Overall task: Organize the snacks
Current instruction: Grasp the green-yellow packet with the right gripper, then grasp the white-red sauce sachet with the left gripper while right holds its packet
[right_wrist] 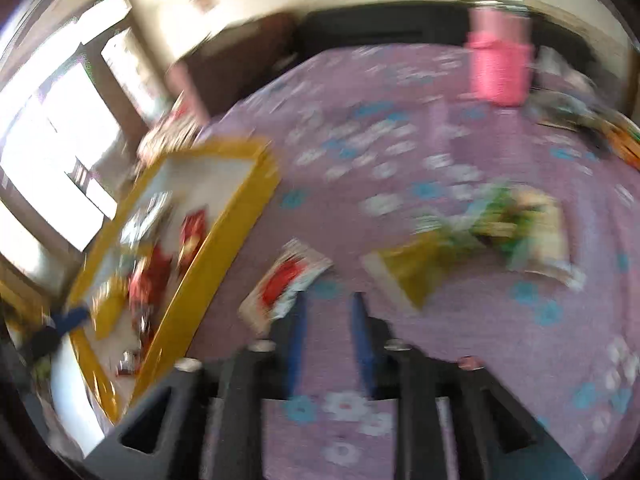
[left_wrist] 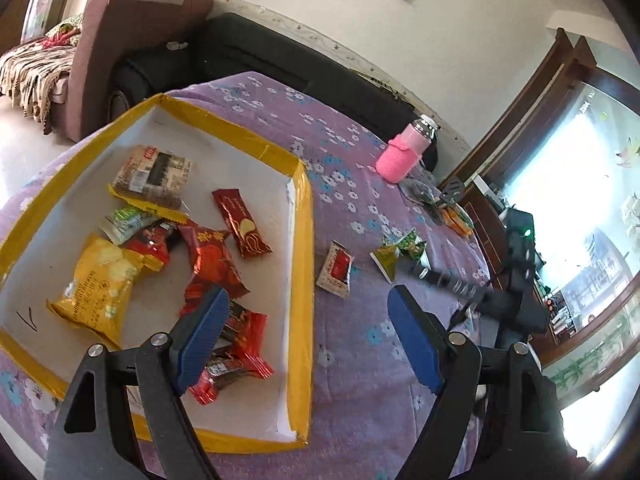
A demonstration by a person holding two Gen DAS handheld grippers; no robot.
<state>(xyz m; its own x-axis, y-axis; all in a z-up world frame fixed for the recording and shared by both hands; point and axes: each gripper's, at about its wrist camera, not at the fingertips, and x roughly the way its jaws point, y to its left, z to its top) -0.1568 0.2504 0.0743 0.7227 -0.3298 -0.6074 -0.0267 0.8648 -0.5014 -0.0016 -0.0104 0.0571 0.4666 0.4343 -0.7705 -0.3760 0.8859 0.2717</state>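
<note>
A white tray with a yellow taped rim (left_wrist: 302, 248) holds several snack packets, among them a yellow bag (left_wrist: 96, 284) and a dark red bar (left_wrist: 241, 222). My left gripper (left_wrist: 308, 320) is open and empty, its left finger over the tray's near right part. On the purple cloth right of the tray lie a white-and-red packet (left_wrist: 336, 270) and green packets (left_wrist: 400, 252). My right gripper (right_wrist: 326, 304) is open with a narrow gap and empty, just right of the white-and-red packet (right_wrist: 286, 284). The green packets (right_wrist: 472, 240) lie to its right. The right view is blurred.
A pink-sleeved bottle (left_wrist: 402, 152) stands at the far side of the table, with orange and dark packets (left_wrist: 448, 206) near it. The tray's rim (right_wrist: 208, 264) is left of my right gripper. A sofa (left_wrist: 120, 52) and a window (left_wrist: 580, 200) surround the table.
</note>
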